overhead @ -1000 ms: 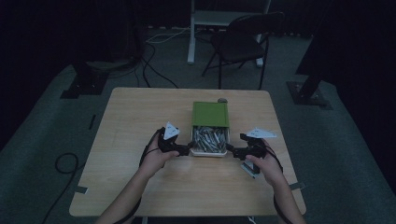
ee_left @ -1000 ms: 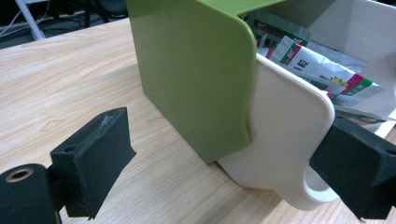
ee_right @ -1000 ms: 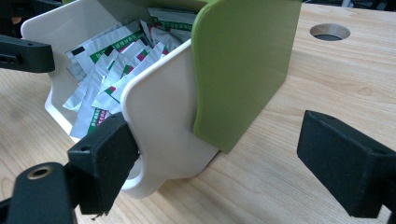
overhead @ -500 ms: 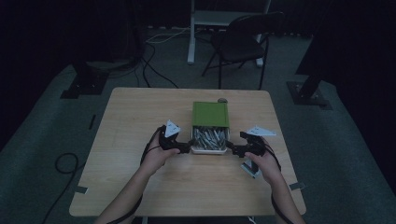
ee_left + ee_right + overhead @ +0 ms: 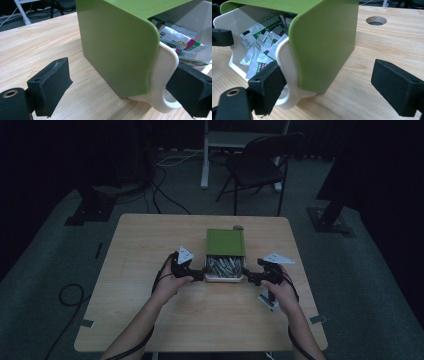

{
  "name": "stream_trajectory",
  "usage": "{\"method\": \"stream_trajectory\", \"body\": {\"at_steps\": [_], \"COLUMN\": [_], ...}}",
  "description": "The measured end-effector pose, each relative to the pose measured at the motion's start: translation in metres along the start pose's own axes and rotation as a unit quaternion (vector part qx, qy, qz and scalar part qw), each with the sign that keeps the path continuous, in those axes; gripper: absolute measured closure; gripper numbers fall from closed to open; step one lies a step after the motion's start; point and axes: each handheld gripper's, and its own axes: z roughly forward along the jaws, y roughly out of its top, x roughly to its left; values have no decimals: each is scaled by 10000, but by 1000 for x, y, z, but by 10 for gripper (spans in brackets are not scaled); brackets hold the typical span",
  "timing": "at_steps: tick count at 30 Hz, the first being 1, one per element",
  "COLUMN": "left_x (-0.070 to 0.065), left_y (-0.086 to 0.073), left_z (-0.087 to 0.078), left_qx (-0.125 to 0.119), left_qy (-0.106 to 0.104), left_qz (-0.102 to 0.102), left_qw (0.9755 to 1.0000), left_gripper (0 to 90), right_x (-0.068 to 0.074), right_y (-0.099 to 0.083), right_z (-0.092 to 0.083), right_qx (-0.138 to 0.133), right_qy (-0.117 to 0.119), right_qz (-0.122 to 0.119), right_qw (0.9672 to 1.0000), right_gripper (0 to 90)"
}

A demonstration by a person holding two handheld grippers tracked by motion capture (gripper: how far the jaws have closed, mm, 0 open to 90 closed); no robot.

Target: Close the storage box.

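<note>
At the centre of the high view my left hand-held gripper (image 5: 199,272) and right hand-held gripper (image 5: 251,279), both spread apart, flank the white tray (image 5: 224,278) of foil packets (image 5: 225,266) half under its green lid (image 5: 225,242) on the counter (image 5: 150,240), a chair (image 5: 260,165) beyond.

The right gripper (image 5: 329,92) gapes wide around the green lid's (image 5: 324,42) near corner; silver sachets (image 5: 262,45) fill the white box (image 5: 287,82).

We are seeing a lime-green lid (image 5: 225,241) sliding over a cream-white box (image 5: 167,75) of silver, green-and-red printed sachets (image 5: 262,47), on a pale wood-grain table (image 5: 150,245), between black jaws.
</note>
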Motion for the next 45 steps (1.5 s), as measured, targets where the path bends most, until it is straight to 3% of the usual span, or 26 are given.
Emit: {"method": "stream_trajectory", "body": {"at_steps": [11,17,29,41,45], "left_x": [3,3,5,5,4], "left_y": [3,6,8,7,8], "left_z": [5,7,11,10,6], "left_qx": [10,35,41,62,-24], "left_qy": [49,121,215,170,60], "left_qz": [-1,113,69,93,-38], "left_qw": [10000,9999,9997,9998,10000], "left_gripper": [90,90,89,90,90], "right_x": [-2,-2,-2,-2,0], "right_y": [1,2,4,3,3], "right_z": [5,7,10,11,10], "right_qx": [-65,-83,-114,-53,-75], "right_qy": [-90,-165,-284,-251,-196], "right_qz": [129,132,156,184,156], "right_qw": [9999,9997,9994,9995,9997], "right_gripper": [122,122,122,127,127]}}
